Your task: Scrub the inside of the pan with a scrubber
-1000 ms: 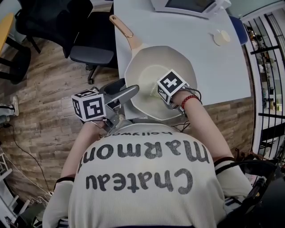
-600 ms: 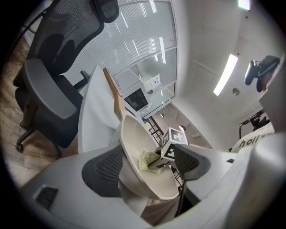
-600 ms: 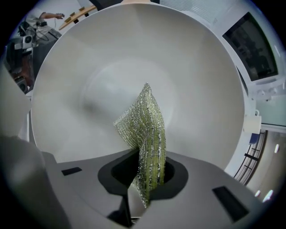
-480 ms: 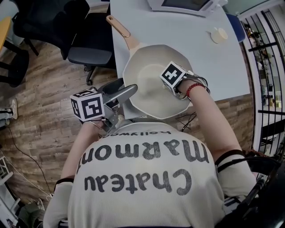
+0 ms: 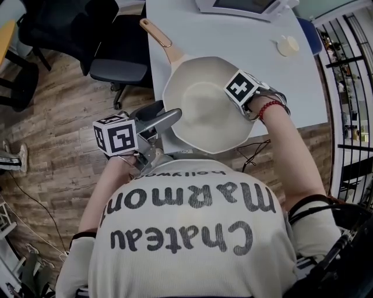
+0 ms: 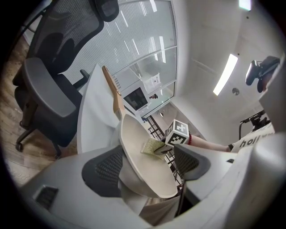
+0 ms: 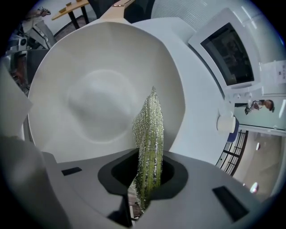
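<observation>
A cream pan (image 5: pixel 201 102) with a tan handle (image 5: pixel 158 36) rests on the white table (image 5: pixel 291 87), its near part overhanging the table's front edge. My left gripper (image 5: pixel 169 119) is shut on the pan's near-left rim; in the left gripper view the pan wall (image 6: pixel 143 165) runs between the jaws. My right gripper (image 5: pixel 236 96) is over the pan's right side, shut on a green mesh scrubber (image 7: pixel 149 138) that stands on edge against the pan's inner wall (image 7: pixel 89 71). From the left gripper view the scrubber (image 6: pixel 152 146) lies flat on the inside.
A white appliance (image 5: pixel 245 7) stands at the table's far edge and a small round cream object (image 5: pixel 287 45) lies at the far right. Office chairs (image 5: pixel 119 64) stand on the wooden floor to the left. A black railing (image 5: pixel 349 87) runs along the right.
My right gripper has slid the scrubber from the pan's near middle out to its right side. The left gripper has kept its hold on the rim.
</observation>
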The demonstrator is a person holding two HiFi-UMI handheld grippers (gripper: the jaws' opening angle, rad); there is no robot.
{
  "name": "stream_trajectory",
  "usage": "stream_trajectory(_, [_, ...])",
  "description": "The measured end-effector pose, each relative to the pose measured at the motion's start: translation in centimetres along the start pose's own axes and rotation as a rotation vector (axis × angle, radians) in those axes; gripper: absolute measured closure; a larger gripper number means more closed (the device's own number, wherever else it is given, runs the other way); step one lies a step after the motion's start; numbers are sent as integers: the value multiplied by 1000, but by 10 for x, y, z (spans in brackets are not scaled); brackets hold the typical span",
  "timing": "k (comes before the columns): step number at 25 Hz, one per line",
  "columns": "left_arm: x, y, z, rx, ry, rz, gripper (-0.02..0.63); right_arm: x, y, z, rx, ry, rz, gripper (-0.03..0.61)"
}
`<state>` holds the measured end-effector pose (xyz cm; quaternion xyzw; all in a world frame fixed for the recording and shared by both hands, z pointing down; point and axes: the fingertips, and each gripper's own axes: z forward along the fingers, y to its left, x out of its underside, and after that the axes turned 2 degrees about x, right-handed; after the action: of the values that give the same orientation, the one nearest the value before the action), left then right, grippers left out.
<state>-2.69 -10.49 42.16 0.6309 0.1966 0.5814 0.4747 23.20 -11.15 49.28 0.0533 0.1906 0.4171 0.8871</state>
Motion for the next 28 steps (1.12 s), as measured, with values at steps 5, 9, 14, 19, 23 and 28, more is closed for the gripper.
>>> stream_trajectory(5, [3,-2,1,5,7,-1,264,-1,-28,-16,67,-44,35,522])
stream_trajectory(9, [5,-3,1,3,14,0,264,-9,-19,-27,-45,-162,115,522])
stream_trajectory(14, [3,-3,1,14,-21,-47,264,-60,72,-102,-771,-576,342,522])
stream_trajectory(19, [1,-2,2,9,-10,-33,264,-87,164,-118,-1260,-498,406,522])
stream_trajectory(23, [2,-4,0,1,-18,-37,264,-93,196,-112,-1301,-429,380,520])
stream_trajectory(28, [2,-4,0,-14,-56,-66,248,-91,204,-97,-1297,-371,394,520])
